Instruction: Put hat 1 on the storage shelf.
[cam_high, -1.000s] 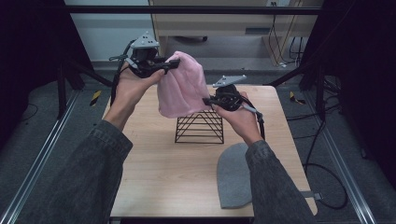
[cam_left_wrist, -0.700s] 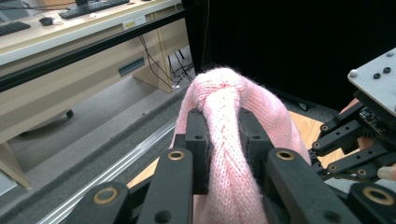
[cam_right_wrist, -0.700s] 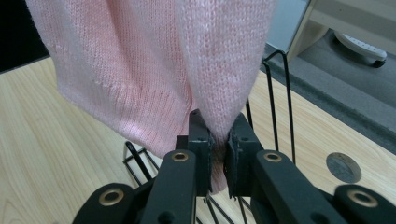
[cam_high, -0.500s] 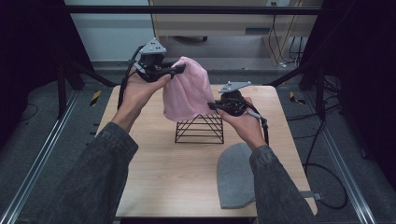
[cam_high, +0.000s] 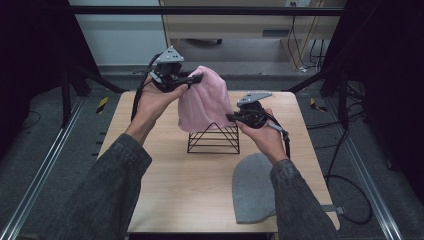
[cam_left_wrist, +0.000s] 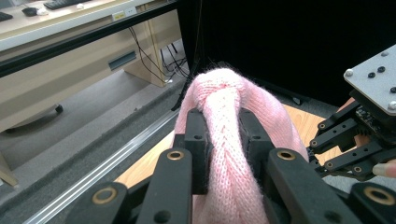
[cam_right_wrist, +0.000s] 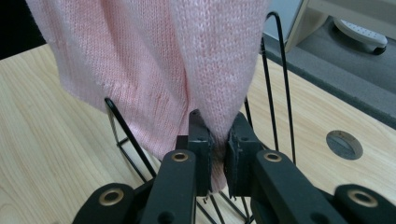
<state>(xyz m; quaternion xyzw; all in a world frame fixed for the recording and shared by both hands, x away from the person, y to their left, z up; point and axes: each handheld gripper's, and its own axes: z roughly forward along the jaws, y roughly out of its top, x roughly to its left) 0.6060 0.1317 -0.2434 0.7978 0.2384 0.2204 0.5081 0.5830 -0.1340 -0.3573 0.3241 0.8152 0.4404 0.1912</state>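
Note:
A pink knitted beanie (cam_high: 204, 102) hangs in the air over a black wire stand (cam_high: 214, 139) at the middle of the wooden table (cam_high: 165, 185). My left gripper (cam_high: 197, 78) is shut on the beanie's upper part; in the left gripper view a thick bunch of pink knit (cam_left_wrist: 224, 135) is pinched between the jaws of that gripper (cam_left_wrist: 223, 122). My right gripper (cam_high: 231, 117) is shut on the beanie's lower edge at the right. The right gripper view shows this gripper (cam_right_wrist: 217, 135) with the hem (cam_right_wrist: 212, 116) squeezed between its jaws, just above the stand's wires (cam_right_wrist: 273, 84).
A grey beanie (cam_high: 252, 187) lies flat on the table near its front right corner. A round hole (cam_right_wrist: 344, 144) marks the tabletop to the right of the stand. Metal rails (cam_high: 45, 165) run along the floor on both sides. A desk (cam_high: 235, 25) stands beyond the table.
Both hands have come down a little with the pink beanie, bringing it closer over the wire stand. The grips are unchanged.

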